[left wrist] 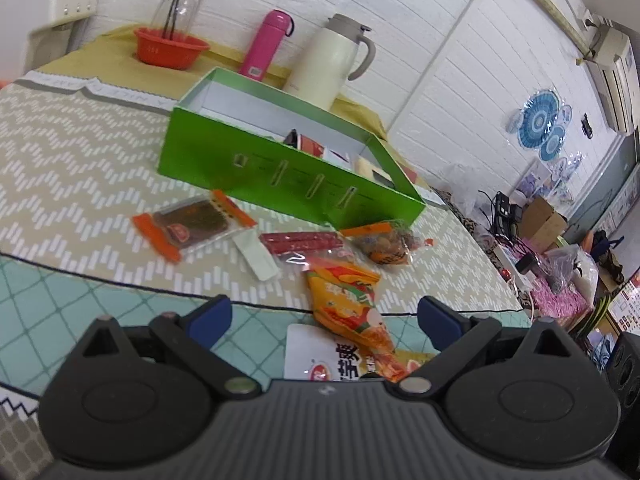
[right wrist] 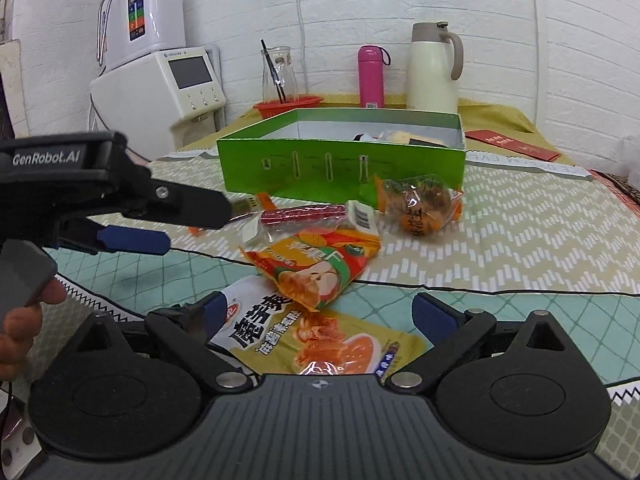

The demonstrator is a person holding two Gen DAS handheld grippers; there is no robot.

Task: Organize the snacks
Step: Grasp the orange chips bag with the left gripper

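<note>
A table under a beige zigzag-patterned cloth (right wrist: 520,232) with a teal diamond-print border carries everything; on it, towards the back, sits an open green cardboard box (right wrist: 340,164) with a white inside, a few packets lying at its right end. Just in front of the box the loose snacks are scattered: a large yellow-and-white konjac snack bag (right wrist: 320,344) nearest the cameras, with an orange-yellow foil pouch (right wrist: 316,264) overlapping its far edge; beyond that a clear pack of red sausage sticks (right wrist: 300,216) and a clear orange-trimmed packet of brown nuggets (right wrist: 420,204) close to the box wall; off to the left, a clear packet of dark dried strips (left wrist: 188,224). The left gripper (left wrist: 324,320) hovers over the yellow bags, blue pads wide apart, nothing between them; the right gripper (right wrist: 328,316) likewise stands spread and empty above the large bag.
</note>
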